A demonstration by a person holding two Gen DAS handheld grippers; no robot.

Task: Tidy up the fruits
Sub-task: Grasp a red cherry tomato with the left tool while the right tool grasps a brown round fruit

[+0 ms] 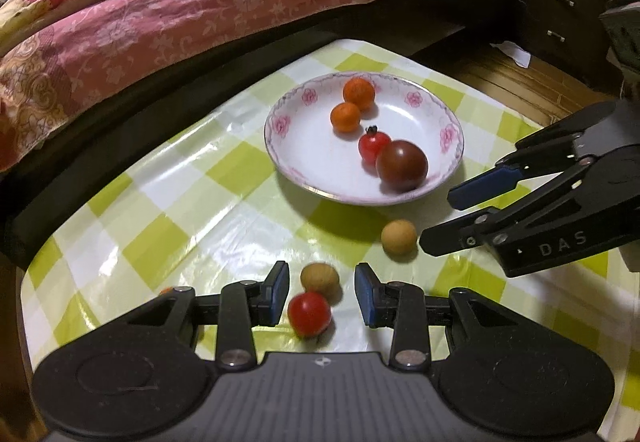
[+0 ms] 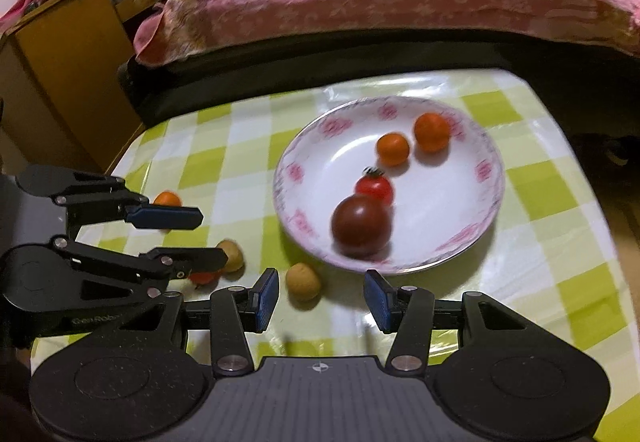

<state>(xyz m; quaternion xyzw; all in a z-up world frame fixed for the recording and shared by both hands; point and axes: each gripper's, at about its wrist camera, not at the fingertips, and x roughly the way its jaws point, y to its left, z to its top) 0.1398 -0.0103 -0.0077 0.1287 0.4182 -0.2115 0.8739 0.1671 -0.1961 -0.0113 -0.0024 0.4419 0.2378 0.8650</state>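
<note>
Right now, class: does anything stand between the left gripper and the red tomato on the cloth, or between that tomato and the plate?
Nothing blocks the open left gripper: the red tomato lies between its fingers. On the way to the plate, a tan fruit sits just beyond the tomato, apparently touching it.

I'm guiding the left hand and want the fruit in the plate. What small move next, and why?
Probably ease the left tongs slightly forward and close them on the red tomato. They stand open with the tomato between the pads, the tan fruit just beyond it; both lie outside the plate.
</note>
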